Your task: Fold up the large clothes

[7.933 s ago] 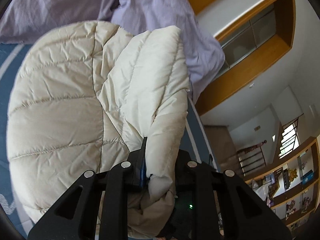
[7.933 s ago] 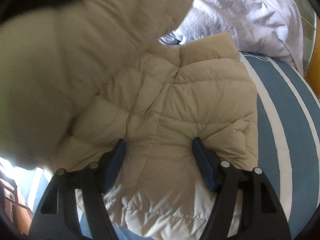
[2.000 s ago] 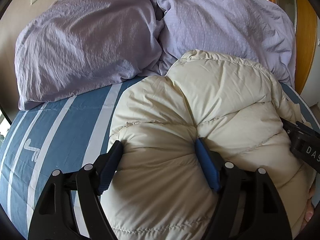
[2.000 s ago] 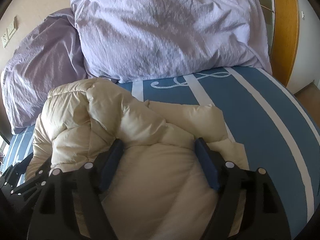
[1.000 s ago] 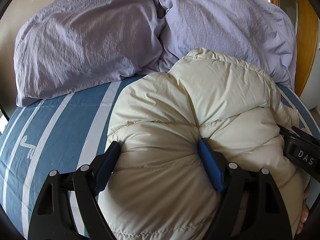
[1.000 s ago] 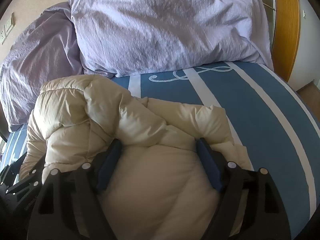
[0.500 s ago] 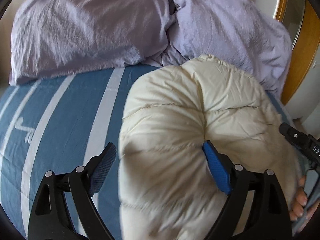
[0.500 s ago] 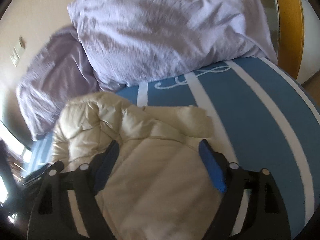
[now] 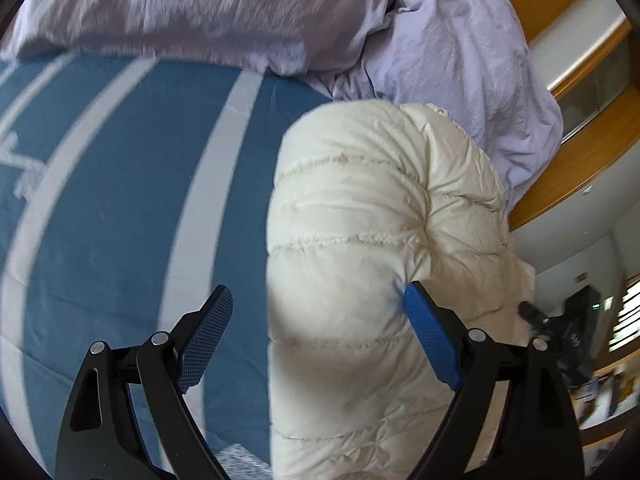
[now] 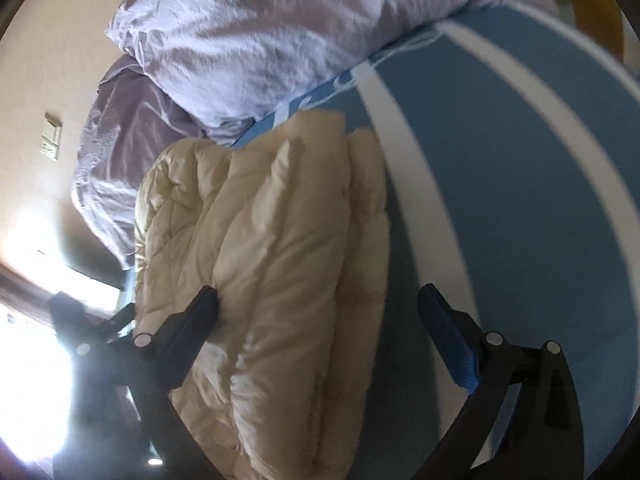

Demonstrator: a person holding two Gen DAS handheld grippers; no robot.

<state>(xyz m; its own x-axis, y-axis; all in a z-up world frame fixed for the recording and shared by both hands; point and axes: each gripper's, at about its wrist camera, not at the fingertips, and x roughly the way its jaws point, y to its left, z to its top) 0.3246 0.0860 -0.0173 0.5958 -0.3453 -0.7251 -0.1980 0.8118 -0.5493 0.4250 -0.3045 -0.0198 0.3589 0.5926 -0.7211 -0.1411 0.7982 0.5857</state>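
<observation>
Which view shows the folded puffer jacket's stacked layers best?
The right wrist view: the cream puffer jacket shows several stacked folds edge-on, though blurred. The left wrist view shows the jacket sharper, but only as one rounded quilted bulge, its layers hidden.

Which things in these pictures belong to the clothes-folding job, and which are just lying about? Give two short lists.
Part of the job:
cream puffer jacket, folded in a bundle
left gripper, open
right gripper, open

Just lying about:
lilac pillows
blue striped bedsheet, under the jacket
wall switch plate
</observation>
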